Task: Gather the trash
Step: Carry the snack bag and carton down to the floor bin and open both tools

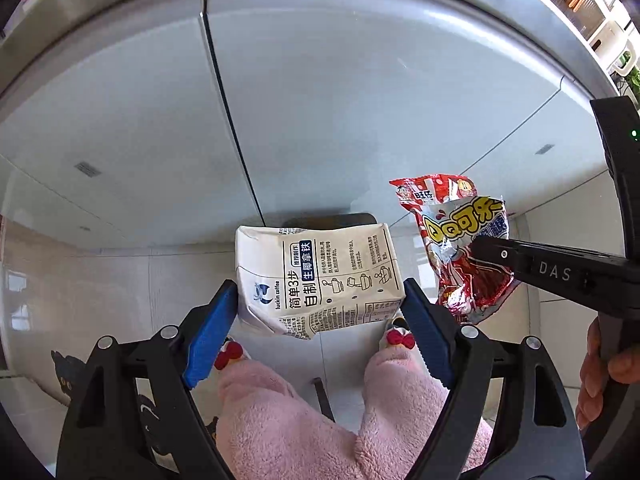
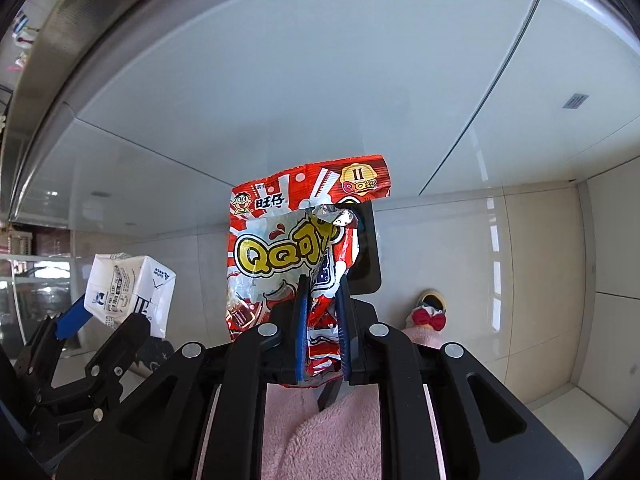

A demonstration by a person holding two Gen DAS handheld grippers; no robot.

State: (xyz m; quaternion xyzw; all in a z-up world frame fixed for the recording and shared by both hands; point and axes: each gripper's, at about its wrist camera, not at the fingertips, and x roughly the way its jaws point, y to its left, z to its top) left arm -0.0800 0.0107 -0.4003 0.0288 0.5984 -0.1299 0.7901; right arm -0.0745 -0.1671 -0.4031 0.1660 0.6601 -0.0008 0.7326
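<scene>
White paper carton [image 1: 318, 280] sits crosswise in my left gripper [image 1: 320, 312]; my right gripper [image 2: 323, 320] pinches the red foil candy bag [image 2: 296, 240], hanging upward.

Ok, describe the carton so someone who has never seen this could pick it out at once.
Start at the grey cabinet doors filling the background; below them, over the pale floor tiles, two grippers hold trash. The carton sits between the left gripper's blue fingers: white, boxy, dented, unlike the red crinkly wrapper beside it.

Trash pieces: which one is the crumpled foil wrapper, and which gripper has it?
The red QQ candy wrapper, pinched in the right gripper. The other piece is a white boxy Luckin coffee carton in the left gripper.
</scene>
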